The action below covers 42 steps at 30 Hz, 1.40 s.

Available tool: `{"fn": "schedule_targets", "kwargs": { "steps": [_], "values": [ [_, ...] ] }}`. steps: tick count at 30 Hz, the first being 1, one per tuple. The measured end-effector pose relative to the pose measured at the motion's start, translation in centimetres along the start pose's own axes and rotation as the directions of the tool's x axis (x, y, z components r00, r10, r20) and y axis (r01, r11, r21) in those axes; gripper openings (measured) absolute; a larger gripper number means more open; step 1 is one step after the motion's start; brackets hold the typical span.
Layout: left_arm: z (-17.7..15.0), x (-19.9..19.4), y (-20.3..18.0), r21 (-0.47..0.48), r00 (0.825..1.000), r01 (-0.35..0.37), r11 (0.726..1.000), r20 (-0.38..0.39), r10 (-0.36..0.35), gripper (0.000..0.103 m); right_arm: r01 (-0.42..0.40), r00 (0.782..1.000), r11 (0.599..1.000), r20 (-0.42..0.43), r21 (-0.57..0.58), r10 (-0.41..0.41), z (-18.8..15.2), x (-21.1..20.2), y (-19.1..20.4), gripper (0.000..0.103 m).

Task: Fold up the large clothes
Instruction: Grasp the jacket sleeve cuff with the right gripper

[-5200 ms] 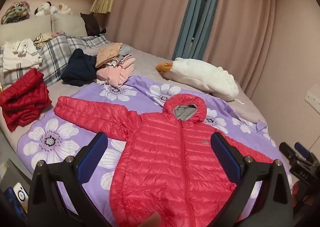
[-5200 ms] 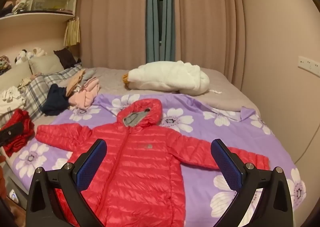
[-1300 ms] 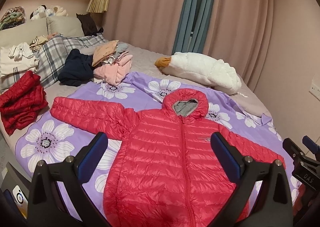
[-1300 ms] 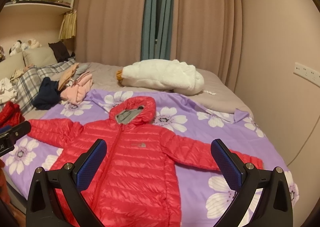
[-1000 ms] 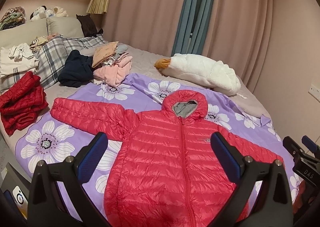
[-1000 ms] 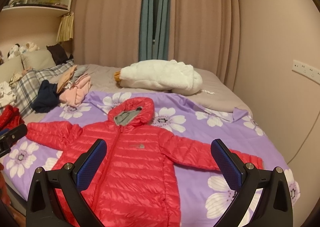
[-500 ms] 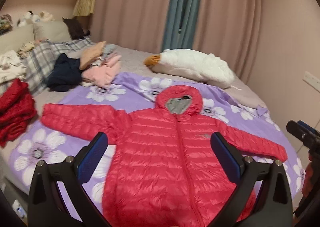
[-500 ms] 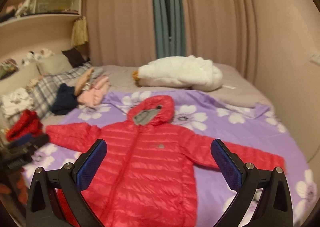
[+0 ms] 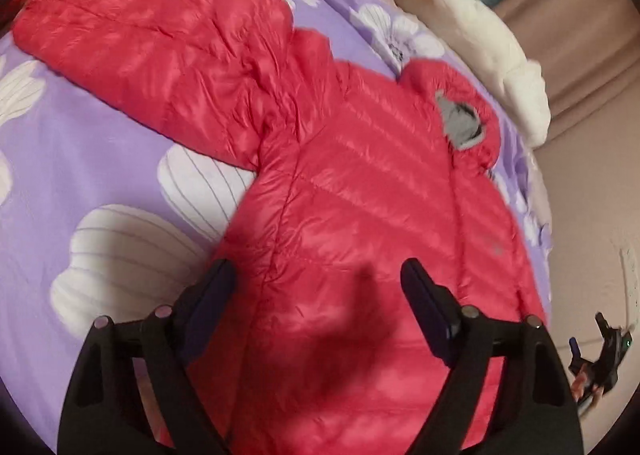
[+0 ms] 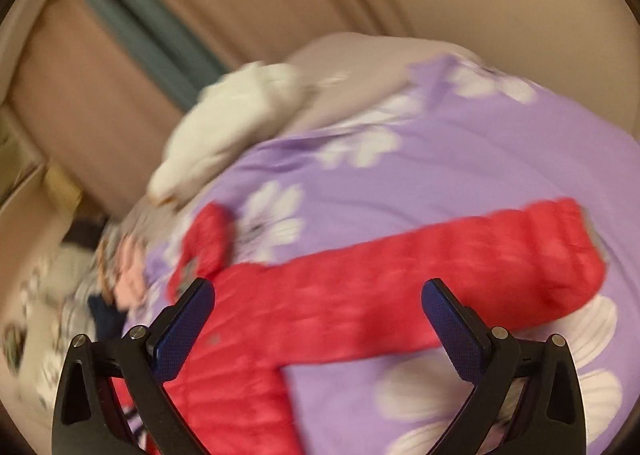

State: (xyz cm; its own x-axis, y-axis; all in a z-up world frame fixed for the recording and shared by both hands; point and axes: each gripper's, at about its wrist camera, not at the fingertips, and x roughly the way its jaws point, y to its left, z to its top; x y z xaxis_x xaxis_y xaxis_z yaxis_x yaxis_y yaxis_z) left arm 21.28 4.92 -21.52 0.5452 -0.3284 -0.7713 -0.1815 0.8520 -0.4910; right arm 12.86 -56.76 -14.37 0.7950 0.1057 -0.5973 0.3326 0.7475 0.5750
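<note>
Left cam gives me the red jacket (image 9: 360, 195) flat on the purple flowered sheet (image 9: 80, 143), hood included; the right cam's blurry, mostly one sleeve. My left gripper (image 9: 316, 295) has just been closing a bit, jaws apart over the jacket, gripping nothing. Right gripper (image 10: 318, 309) is spread wide, also gripping nothing.

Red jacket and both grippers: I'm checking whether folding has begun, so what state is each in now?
Red jacket: spread flat on the bedspread, zipped, both sleeves out, unfolded.
Left gripper: over the jacket's body, jaws just closing, nothing gripped.
Right gripper: open, above the sleeve, holding nothing.
</note>
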Motion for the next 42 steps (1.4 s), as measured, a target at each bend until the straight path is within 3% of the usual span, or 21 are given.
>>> {"fn": "schedule_targets", "kwargs": {
  "steps": [4,7,12,16,17,20,23,26,29,31,33,35,37,39,42],
  "values": [
    [-0.5,1.8,-0.9,0.127,0.990,-0.140,0.982,0.044,0.136,0.086,0.072,0.997,0.983,0.004,0.168,-0.073,-0.1,-0.6,-6.4,0.103],
    [-0.3,2.6,-1.0,0.126,0.991,-0.133,0.983,0.046,0.128,0.090,0.042,0.998,0.960,0.023,0.275,-0.050,-0.3,-1.7,-10.1,0.103],
    [-0.1,2.6,-0.8,0.093,0.988,-0.142,0.985,0.066,0.137,0.091,-0.100,0.995,0.873,0.044,0.477,0.090,-1.9,-0.8,-14.0,0.099],
    [-0.3,2.8,-1.2,0.121,0.984,-0.169,0.978,0.073,0.161,0.091,-0.071,0.997,0.876,0.040,0.477,0.059,-2.1,-0.9,-14.2,0.086],
    [-0.3,2.7,-1.1,0.121,0.984,-0.168,0.978,0.074,0.160,0.092,-0.055,0.998,0.866,0.037,0.497,0.042,-2.5,-1.2,-14.5,0.079],
    [-0.1,2.8,-0.9,0.116,0.986,-0.158,0.981,0.066,0.151,0.094,-0.095,0.995,0.816,0.068,0.571,0.069,-3.9,-1.6,-14.8,0.077],
    [0.2,3.0,-1.0,0.109,0.987,-0.157,0.982,0.060,0.151,0.097,-0.063,0.997,0.816,-0.008,0.574,0.082,-4.0,-0.5,-14.6,0.077],
    [0.3,3.4,-1.3,0.121,0.985,-0.168,0.978,0.060,0.162,0.099,-0.083,0.996,0.805,0.025,0.587,0.084,-4.3,-0.2,-14.3,0.077],
    [0.5,3.7,-1.4,0.139,0.986,-0.164,0.977,0.058,0.158,0.100,-0.096,0.995,0.820,0.057,0.565,0.078,-3.8,0.6,-14.7,0.076],
    [0.6,3.5,-1.1,0.134,0.989,-0.145,0.980,0.055,0.139,0.100,-0.081,0.997,0.850,0.057,0.520,0.060,-3.4,0.6,-14.6,0.065],
    [0.5,3.4,-0.9,0.126,0.990,-0.133,0.983,0.055,0.127,0.100,-0.022,0.999,0.874,0.038,0.486,0.004,-3.1,1.0,-14.9,0.033],
    [0.5,3.5,-1.0,0.130,0.989,-0.142,0.981,0.054,0.136,0.100,-0.008,0.999,0.862,0.042,0.507,-0.016,-3.4,1.4,-15.8,0.016],
    [0.5,3.7,-1.3,0.141,0.986,-0.163,0.976,0.058,0.156,0.100,-0.054,0.997,0.846,0.080,0.530,0.014,-3.4,1.2,-16.3,0.012],
    [0.7,3.9,-1.5,0.138,0.983,-0.180,0.974,0.058,0.173,0.101,-0.055,0.992,0.855,0.128,0.516,-0.013,-3.1,0.3,-15.5,0.010],
    [1.0,4.1,-1.5,0.128,0.981,-0.191,0.973,0.061,0.185,0.102,-0.040,0.978,0.921,0.206,0.388,-0.044,-2.0,-1.6,-11.2,0.010]
  ]
}}
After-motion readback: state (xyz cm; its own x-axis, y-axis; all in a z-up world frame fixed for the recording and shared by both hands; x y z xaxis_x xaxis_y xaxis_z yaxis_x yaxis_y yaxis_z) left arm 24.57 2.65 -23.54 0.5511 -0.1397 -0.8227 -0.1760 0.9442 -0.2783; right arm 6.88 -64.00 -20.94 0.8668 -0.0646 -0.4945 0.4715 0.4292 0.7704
